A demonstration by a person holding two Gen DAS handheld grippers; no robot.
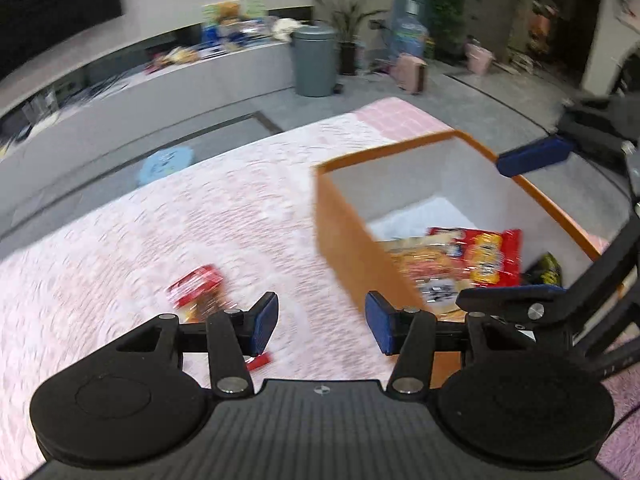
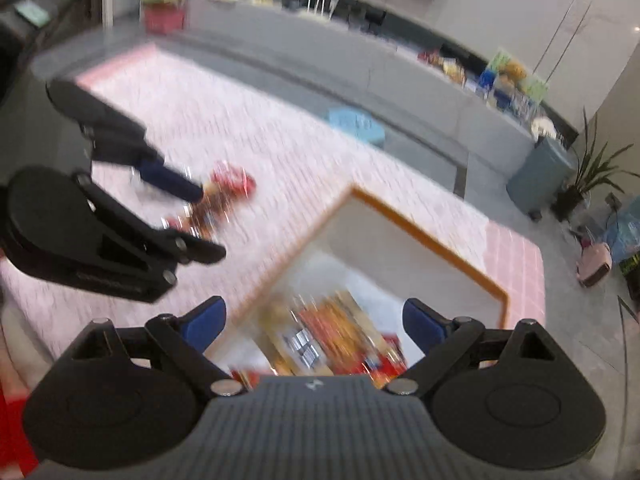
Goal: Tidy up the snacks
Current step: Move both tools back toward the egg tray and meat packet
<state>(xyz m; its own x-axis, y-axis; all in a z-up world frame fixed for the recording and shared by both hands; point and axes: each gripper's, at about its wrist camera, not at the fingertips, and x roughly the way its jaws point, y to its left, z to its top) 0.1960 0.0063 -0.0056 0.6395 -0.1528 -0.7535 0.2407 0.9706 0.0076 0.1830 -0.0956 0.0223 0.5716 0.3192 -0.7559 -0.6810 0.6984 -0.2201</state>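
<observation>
A red snack packet (image 1: pixel 196 288) lies on the pink tablecloth (image 1: pixel 180 220), just left of my left gripper (image 1: pixel 322 324) and partly behind its left finger. That gripper is open, nothing between its blue pads. An orange box (image 1: pixel 348 248) with white inner walls stands to the right and holds several snack packs (image 1: pixel 472 260). My right gripper (image 2: pixel 314 324) hovers open over the box (image 2: pixel 432 232) and the snack packs (image 2: pixel 340 332). From the right wrist, the left gripper (image 2: pixel 212 222) sits by the red packet (image 2: pixel 228 184). Both views are motion-blurred.
The table ends just past the box; grey floor lies beyond. A grey bin (image 1: pixel 314 60), a potted plant (image 1: pixel 348 16) and a low counter (image 1: pixel 180 88) with clutter stand at the back. A blue round mat (image 1: pixel 166 164) lies on the floor.
</observation>
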